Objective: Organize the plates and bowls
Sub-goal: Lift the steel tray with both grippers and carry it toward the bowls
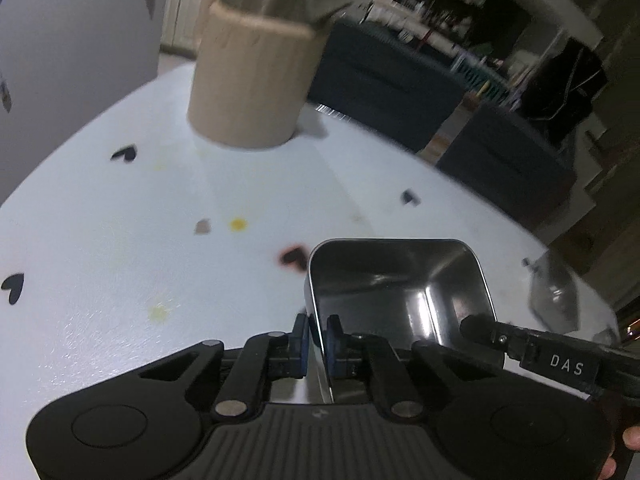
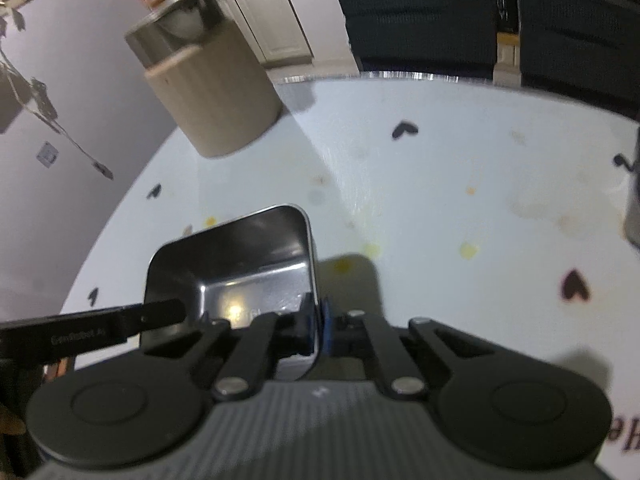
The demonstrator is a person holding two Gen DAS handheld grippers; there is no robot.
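Steel tray (image 1: 400, 280): shiny, rectangular, rounded corners.
Left gripper (image 1: 317, 344): fingers clamped on tray's left wall.
Right gripper (image 2: 317, 326): fingers clamped on its right wall.
Tabletop (image 1: 120, 220): white, heart-printed.

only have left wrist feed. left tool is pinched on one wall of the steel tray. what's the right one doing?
Observer: The right tool is shut on the opposite wall of the steel tray, blue pads on either side of the rim.
Operator: anything to the right of the tray? my view cuts off.
Observer: Bare white table with heart prints, and a dark object at the far right edge, too cropped to identify.
Operator: what's behind the beige cylinder? blurry here.
Observer: Behind the beige cylinder stands a pale wall with a leafy branch decal, and white cabinet doors further back.
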